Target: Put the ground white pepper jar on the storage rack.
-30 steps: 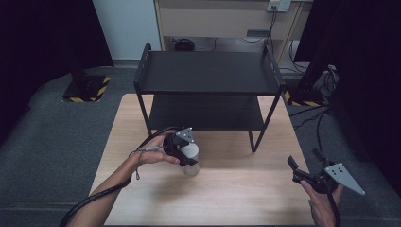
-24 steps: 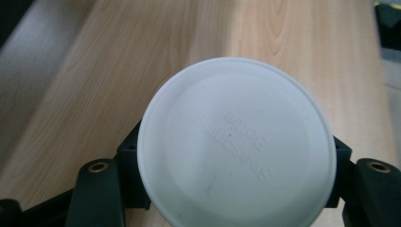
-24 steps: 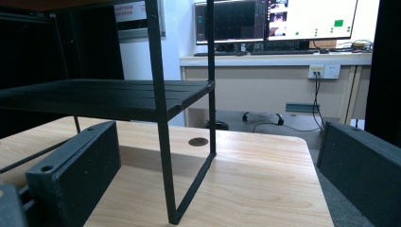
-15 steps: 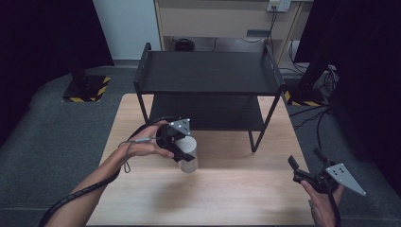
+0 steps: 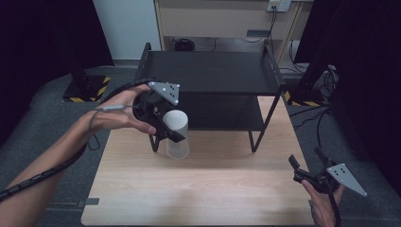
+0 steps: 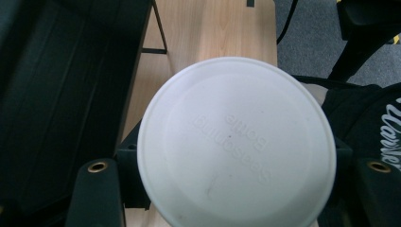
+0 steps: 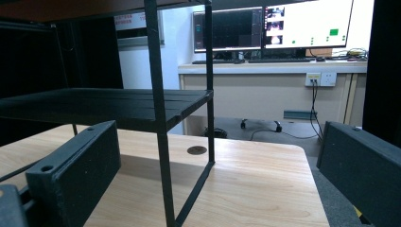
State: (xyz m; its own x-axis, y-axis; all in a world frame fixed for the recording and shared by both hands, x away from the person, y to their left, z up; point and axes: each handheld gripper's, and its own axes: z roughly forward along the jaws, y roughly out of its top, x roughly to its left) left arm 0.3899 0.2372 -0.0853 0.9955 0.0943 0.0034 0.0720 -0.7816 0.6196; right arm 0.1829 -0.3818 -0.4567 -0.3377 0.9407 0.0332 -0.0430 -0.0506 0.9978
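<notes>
A white seasoning bottle [image 5: 176,137] with a round white lid [image 6: 236,142] hangs upright just above the wooden table [image 5: 213,189], in front of the left leg of a black two-tier rack [image 5: 208,71]. My left gripper [image 5: 166,126] is shut on the bottle from the sides, near its top, and looks straight down on the lid. My right gripper [image 5: 306,159] stands open with nothing in it at the table's front right corner, its jaws wide apart and facing the rack's lower shelf [image 7: 108,106].
The rack takes up the back half of the table, with thin legs [image 7: 158,142] near the right gripper. Bare wood lies between the two grippers. A desk with monitors [image 7: 274,23] stands behind the table. Striped floor bases [image 5: 85,92] sit at the far left.
My left gripper has carried the bottle up, back and left toward the rack's front left leg. The right gripper has stayed where it was.
</notes>
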